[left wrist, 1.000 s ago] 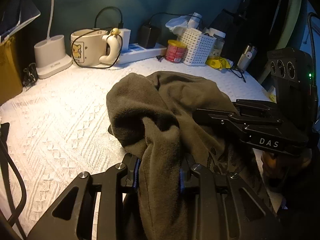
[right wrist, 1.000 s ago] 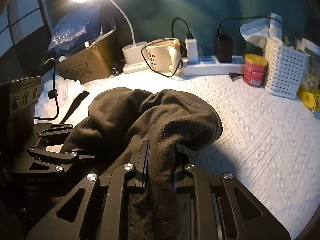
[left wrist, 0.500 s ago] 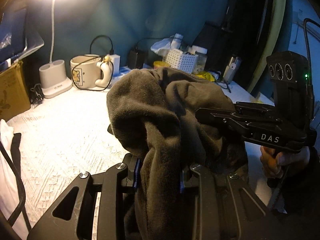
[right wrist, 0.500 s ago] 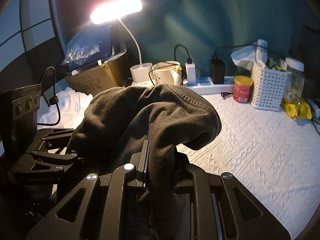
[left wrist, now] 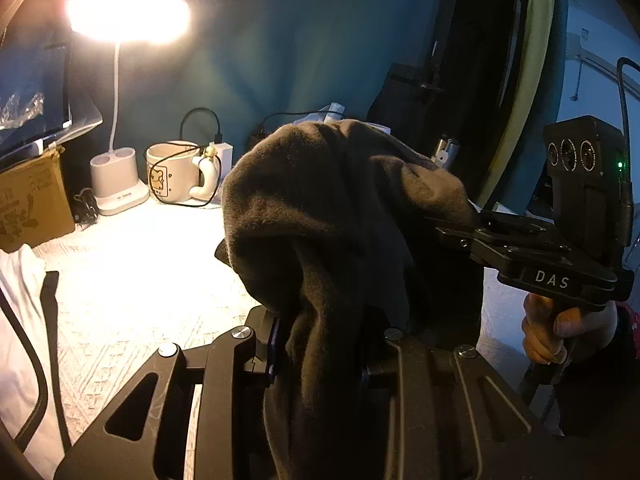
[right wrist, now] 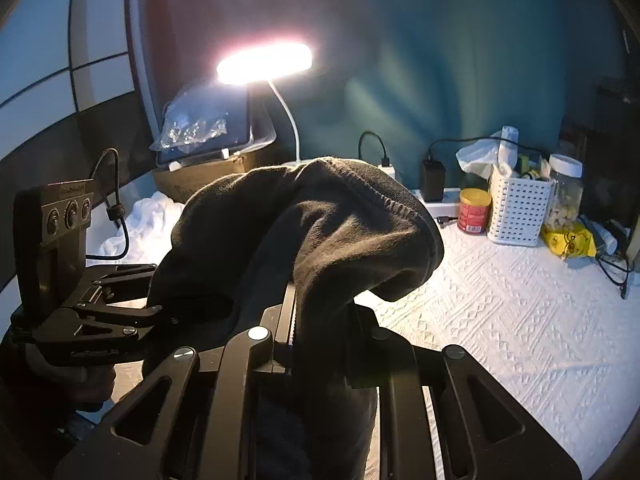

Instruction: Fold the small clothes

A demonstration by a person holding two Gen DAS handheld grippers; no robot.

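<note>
Lifted clear of the white textured cover [right wrist: 520, 320] since a second ago, the dark fleece garment [left wrist: 340, 216] hangs bunched between both tools; left gripper [left wrist: 320, 350] and right gripper [right wrist: 322, 320] each stay clamped on a fold of it, probably to shake it open for folding.

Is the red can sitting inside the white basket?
No. In the right wrist view the red can stands on the white cloth beside the white basket, left of it.

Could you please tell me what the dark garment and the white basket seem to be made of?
Dark garment: apparently soft matte fleece or brushed knit, going by its fuzzy nap and stitched hem. White basket: probably rigid moulded plastic, given its even grid of holes.
</note>
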